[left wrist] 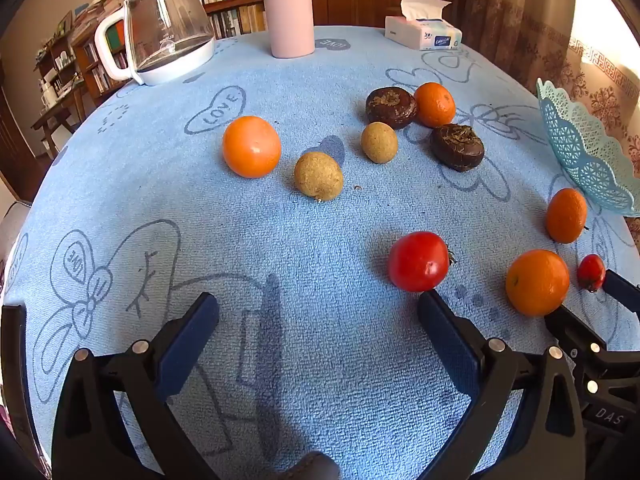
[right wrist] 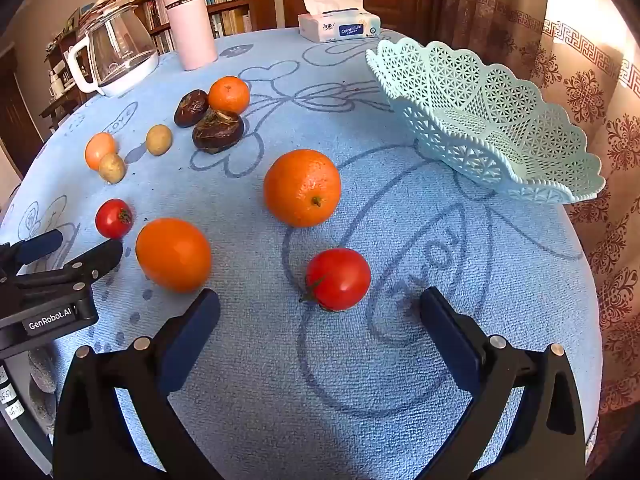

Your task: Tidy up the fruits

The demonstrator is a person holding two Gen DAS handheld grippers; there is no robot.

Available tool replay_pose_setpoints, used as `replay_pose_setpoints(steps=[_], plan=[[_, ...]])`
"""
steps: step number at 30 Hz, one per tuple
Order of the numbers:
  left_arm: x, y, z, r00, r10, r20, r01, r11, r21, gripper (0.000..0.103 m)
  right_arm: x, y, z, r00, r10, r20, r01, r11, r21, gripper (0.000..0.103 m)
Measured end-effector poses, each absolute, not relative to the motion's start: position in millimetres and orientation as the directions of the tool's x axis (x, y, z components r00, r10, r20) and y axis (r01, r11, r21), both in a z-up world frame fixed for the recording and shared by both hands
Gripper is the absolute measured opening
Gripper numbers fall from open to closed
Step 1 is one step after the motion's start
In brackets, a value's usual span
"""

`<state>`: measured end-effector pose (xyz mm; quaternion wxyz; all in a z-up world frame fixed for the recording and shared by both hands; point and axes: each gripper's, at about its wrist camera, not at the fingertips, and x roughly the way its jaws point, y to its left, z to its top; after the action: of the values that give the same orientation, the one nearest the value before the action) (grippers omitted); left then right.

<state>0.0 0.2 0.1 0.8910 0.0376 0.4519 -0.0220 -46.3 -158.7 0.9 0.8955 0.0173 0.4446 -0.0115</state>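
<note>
Red tomato (right wrist: 338, 279) is sitting on the counter (right wrist: 400, 400) just ahead of the right gripper (right wrist: 320, 312), fingers spread and empty; left gripper (left wrist: 318, 312) likewise. Squeezing off-centre risks rolling it away from the empty basket (right wrist: 480, 120).

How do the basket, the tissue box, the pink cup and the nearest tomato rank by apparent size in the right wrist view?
1. basket
2. pink cup
3. tissue box and tomato: alike here; the tomato is much nearer, so unsure.
</note>
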Motion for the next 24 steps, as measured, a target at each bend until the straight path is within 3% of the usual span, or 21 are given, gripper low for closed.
replay_pose_setpoints(steps=[24], plan=[[0.0,-0.8,0.1,0.59,-0.008,-0.808,0.073,0.996,0.043,0.098,-45.7,-158.8,2.1,0.602,-0.007,-0.799,0.036,0.999,0.018,0.101]])
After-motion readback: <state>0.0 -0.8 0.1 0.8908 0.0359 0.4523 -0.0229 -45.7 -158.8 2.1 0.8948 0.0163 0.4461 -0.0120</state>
